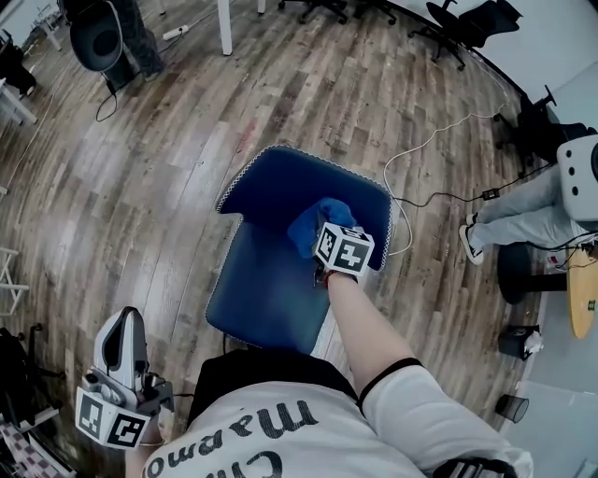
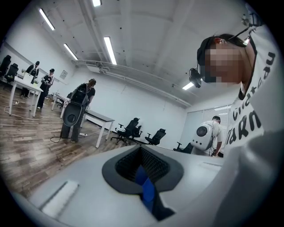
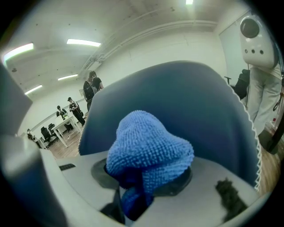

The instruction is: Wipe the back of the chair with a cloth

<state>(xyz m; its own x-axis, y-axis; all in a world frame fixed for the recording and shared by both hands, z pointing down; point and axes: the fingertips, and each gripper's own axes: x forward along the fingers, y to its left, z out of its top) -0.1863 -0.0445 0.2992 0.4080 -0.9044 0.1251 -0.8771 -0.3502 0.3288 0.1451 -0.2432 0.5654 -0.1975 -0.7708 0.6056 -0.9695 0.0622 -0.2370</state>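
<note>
A dark blue chair stands below me in the head view, its backrest (image 1: 280,182) on the far side and its seat (image 1: 266,294) nearer. My right gripper (image 1: 329,239) is shut on a bunched blue cloth (image 1: 316,224) that rests against the inner face of the backrest near its right edge. The right gripper view has the cloth (image 3: 148,150) bulging out of the right gripper (image 3: 142,188), with the backrest (image 3: 186,102) close behind it. My left gripper (image 1: 127,325) hangs at the lower left, away from the chair, shut and holding nothing. The left gripper (image 2: 144,179) faces the room.
A white cable (image 1: 425,149) runs over the wooden floor just right of the chair. A seated person (image 1: 523,210) and a black stool (image 1: 519,271) are at the right. Office chairs (image 1: 467,23) line the far wall. A black stand (image 1: 98,42) and a white table leg (image 1: 225,28) are at the top left.
</note>
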